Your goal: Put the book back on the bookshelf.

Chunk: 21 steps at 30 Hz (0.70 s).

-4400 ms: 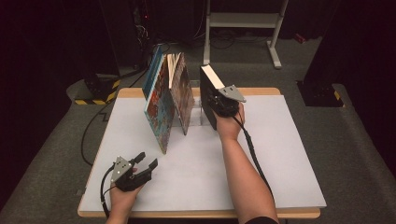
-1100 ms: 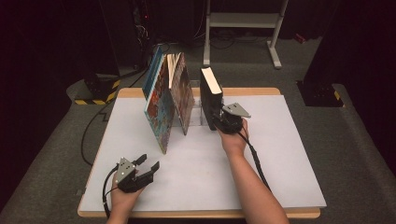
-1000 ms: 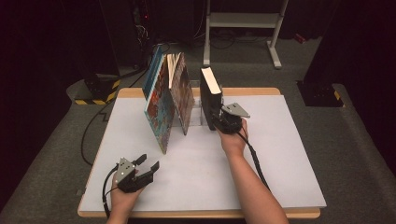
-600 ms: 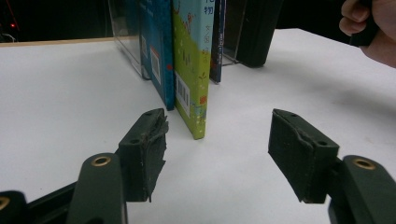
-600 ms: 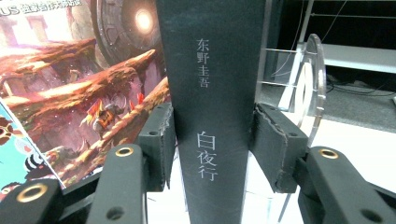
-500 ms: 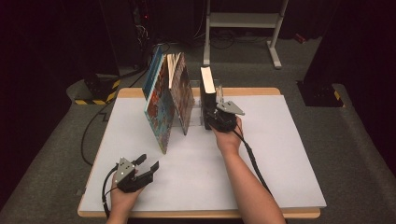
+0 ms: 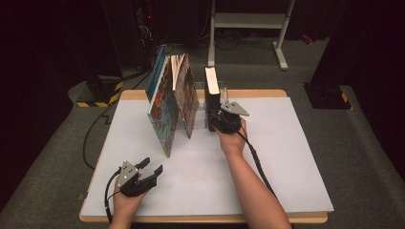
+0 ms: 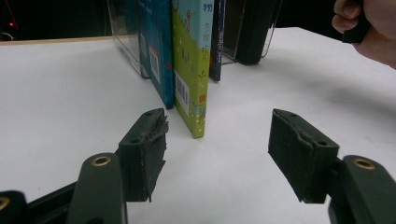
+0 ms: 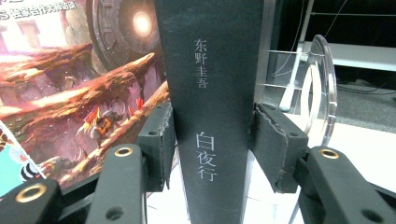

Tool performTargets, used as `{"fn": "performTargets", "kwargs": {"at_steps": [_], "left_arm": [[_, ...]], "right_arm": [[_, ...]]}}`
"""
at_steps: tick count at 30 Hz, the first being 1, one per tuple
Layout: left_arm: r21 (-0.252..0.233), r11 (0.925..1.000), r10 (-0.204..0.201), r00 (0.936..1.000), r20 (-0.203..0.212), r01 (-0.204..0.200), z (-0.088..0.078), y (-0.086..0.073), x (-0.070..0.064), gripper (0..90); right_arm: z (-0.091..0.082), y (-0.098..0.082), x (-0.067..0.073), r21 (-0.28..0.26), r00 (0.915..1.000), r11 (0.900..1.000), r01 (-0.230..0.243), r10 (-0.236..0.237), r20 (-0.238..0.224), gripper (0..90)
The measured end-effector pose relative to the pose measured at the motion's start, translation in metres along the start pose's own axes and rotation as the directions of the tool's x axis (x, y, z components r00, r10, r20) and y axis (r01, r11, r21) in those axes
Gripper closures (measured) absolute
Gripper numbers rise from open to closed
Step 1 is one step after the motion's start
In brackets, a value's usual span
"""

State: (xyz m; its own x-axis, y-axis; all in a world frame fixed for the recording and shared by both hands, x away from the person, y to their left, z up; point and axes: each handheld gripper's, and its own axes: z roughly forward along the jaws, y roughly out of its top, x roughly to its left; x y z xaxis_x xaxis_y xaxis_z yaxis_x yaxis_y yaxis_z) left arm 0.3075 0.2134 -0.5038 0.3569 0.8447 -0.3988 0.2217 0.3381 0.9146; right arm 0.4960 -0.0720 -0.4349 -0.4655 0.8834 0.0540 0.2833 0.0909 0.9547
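In the high view the left hand-held gripper (image 7: 152,168) rests on the worktop (image 7: 286,157) at about 7 o'clock, its jaws standing apart with nothing between them, well apart from the books. The right hand-held gripper (image 7: 216,116) is much nearer to the work: the black book (image 7: 211,90) stands upright directly at its 12 o'clock, near the far edge, long axis vertical, spine toward the hand. In the right gripper view the jaws sit on both sides of the spine (image 9: 212,112); the left pad seems to touch, while at the right pad I cannot tell about a small gap. This view also shows the clear bookend (image 9: 319,88) at 2 o'clock behind the book. In the left gripper view the colourful books (image 8: 189,65) lean beside it.
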Motion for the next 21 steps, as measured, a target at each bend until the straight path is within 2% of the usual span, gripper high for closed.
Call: {"fn": "performTargets", "kwargs": {"at_steps": [21], "left_arm": [[-0.002,1.0000,-0.002,1.0000,0.001,0.002,-0.0005,0.0003,-0.0004,36.9]], "right_arm": [[0.0083,0.0024,0.0018,-0.002,0.9999,1.000,-0.004,0.004,0.016,50.1]]}}
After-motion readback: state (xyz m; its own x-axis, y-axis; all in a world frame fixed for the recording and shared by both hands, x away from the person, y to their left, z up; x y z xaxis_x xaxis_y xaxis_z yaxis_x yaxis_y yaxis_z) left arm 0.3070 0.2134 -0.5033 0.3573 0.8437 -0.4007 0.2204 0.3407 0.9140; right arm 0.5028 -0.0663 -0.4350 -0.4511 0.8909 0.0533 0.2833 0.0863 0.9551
